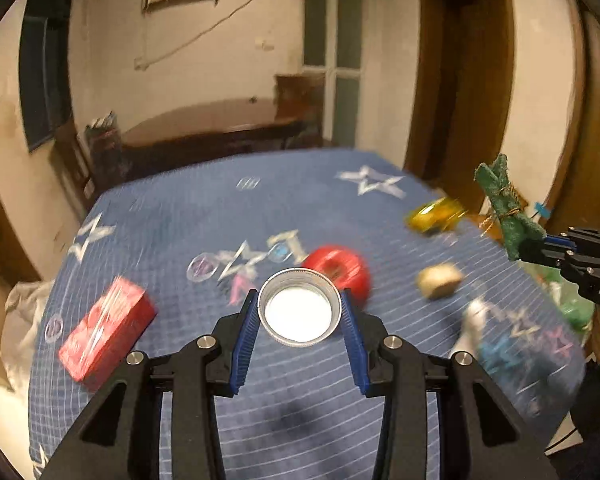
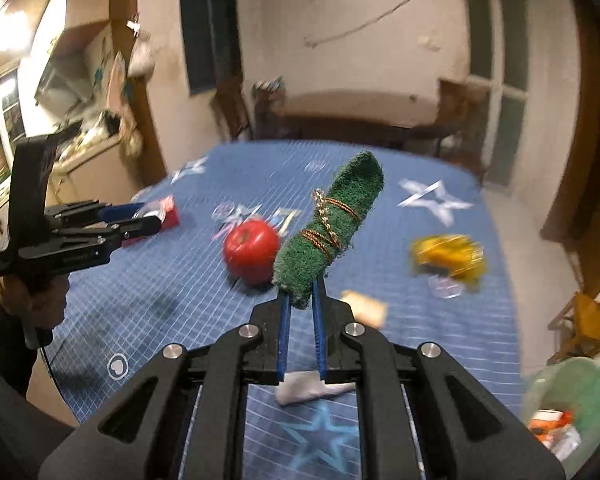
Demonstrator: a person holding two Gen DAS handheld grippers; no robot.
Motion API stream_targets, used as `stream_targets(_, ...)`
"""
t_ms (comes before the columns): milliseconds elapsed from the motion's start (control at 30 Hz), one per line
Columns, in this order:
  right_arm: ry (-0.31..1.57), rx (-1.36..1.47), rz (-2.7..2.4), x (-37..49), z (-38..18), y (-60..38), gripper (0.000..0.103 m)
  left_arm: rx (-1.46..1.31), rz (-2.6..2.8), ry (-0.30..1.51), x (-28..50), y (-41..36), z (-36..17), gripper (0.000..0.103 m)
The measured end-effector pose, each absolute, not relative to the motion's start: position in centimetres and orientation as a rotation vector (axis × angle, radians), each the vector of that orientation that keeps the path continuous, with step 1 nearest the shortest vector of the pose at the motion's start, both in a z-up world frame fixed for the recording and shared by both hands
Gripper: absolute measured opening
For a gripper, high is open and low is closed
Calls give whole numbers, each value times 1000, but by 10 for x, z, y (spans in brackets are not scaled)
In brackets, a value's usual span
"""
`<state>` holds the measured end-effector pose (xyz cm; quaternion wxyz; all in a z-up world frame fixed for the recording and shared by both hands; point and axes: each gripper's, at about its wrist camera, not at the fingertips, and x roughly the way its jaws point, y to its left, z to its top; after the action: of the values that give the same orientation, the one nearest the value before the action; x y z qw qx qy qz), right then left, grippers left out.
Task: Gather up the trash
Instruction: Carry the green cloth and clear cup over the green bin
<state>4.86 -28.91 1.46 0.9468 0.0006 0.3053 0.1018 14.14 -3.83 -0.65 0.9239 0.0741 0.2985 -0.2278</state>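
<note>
Above a table draped in a blue star-print cloth (image 1: 220, 208), the left gripper (image 1: 300, 312) is clamping a silver bottle cap (image 1: 300, 307) between its blue pads, the cap's white-lined hollow facing the camera and the jaws standing about a cap's width apart. The right gripper (image 2: 302, 300) is pinching the lower end of a green scouring pad (image 2: 332, 224), rolled and bound with gold-coloured cord, its jaws nearly closed and the roll tilting up and away from the cloth. A red apple (image 2: 252, 250) is sitting on the cloth just left of the pad in the right wrist view. Left of the apple a red carton (image 1: 108, 332) is lying on the cloth. Right of the apple, a blurred yellow wrapper (image 2: 448, 256) and a tan scrap (image 2: 364, 306) are resting well apart from it. A white crumpled scrap (image 2: 308, 390) is lying nearer the camera than the apple. Off the cloth's right edge, a green bag (image 2: 568, 400) is gaping with trash inside.
</note>
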Motion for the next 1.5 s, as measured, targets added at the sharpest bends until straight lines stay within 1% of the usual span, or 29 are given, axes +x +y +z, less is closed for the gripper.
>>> stream_targets(133, 556, -11, 122, 22, 35, -316, 9, 172, -536, 558, 122, -79, 18, 42)
stream_targets(300, 526, -15, 18, -3, 40, -351, 9, 218, -622, 503, 105, -145, 41, 42)
stream_targets(533, 517, -5, -129, -41, 39, -396, 9, 286, -703, 461, 84, -250, 49, 42)
stream_targets(800, 536, 13, -283, -68, 31, -449, 9, 351, -784, 470, 68, -365, 36, 42)
stream_targets(1067, 581, 62, -397, -87, 5, -499, 9, 452, -846, 484, 47, -456, 9, 42)
stream_targets(1167, 601, 82, -425, -95, -5, -514, 9, 486, -854, 473, 37, -480, 0, 42)
stream_targets(1500, 644, 125, -476, -110, -27, -549, 9, 553, -888, 496, 27, -519, -33, 42)
